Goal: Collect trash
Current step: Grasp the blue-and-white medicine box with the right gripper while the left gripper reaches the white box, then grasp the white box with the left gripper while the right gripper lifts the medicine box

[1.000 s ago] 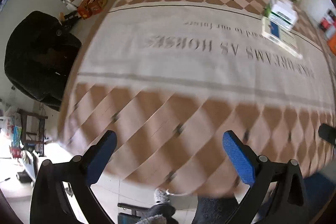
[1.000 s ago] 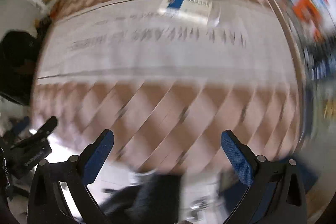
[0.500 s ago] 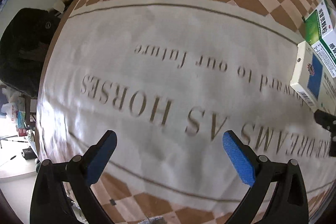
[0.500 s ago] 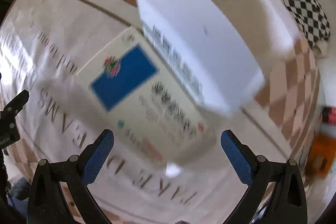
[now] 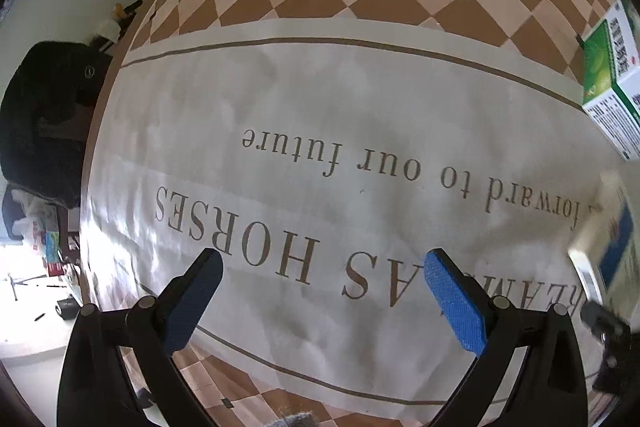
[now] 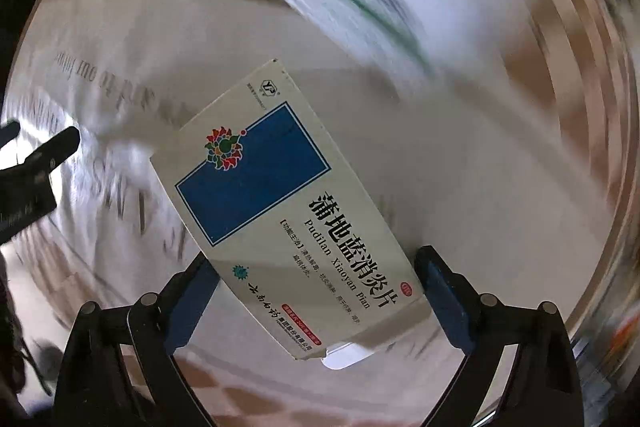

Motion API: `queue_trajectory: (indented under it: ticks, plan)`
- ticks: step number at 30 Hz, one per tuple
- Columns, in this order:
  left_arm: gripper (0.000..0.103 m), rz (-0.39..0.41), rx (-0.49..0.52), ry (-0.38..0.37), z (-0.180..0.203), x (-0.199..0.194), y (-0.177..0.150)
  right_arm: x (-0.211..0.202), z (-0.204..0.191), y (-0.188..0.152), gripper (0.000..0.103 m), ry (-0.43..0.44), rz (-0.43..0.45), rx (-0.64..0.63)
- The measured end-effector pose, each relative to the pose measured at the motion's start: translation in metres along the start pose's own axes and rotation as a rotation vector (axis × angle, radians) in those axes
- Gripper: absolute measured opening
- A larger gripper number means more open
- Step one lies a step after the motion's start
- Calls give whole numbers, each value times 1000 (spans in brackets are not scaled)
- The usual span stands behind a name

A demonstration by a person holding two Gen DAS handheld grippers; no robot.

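since the right gripper (image 6: pixel 316 301) jaws, just closing, straddle the blue box (image 6: pixel 280 211) unpinched, centre them before squeezing; left gripper (image 5: pixel 322 301) jaws gape empty.

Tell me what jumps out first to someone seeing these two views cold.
In the right wrist view, a cream medicine box with a blue rectangle fills the middle, lying between the fingers of the right tool, whose jaws have just been closing; whether the pads touch it cannot be told. In the left wrist view, the tablecloth with its large upside-down lettering dominates under the open, empty left tool, and a green-and-white box sits at the right edge.
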State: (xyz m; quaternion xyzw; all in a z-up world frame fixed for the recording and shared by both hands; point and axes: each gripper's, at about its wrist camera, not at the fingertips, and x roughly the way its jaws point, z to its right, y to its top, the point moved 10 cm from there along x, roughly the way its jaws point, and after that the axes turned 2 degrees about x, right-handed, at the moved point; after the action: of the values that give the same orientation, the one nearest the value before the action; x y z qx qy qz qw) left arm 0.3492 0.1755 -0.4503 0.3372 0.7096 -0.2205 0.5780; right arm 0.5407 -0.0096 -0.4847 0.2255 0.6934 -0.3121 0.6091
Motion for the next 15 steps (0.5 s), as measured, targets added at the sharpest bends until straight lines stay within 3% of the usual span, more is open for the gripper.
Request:
queue_trajectory:
  ticks: [2, 4, 7, 12, 15]
  plan:
    - [103, 8, 23, -4, 11, -7, 2, -2, 24, -18, 97, 24, 14, 139]
    - [103, 31, 64, -22, 29, -23, 9, -7, 68, -38, 96, 42, 49, 361]
    - [103, 84, 134, -93, 64, -50, 34, -16, 133, -51, 96, 59, 117, 647]
    - [103, 121, 263, -283, 142, -110, 77, -30, 201, -32, 95, 91, 188, 856]
    - [103, 131, 375, -290, 184, -125, 103, -40, 222, -14, 95, 98, 213, 878]
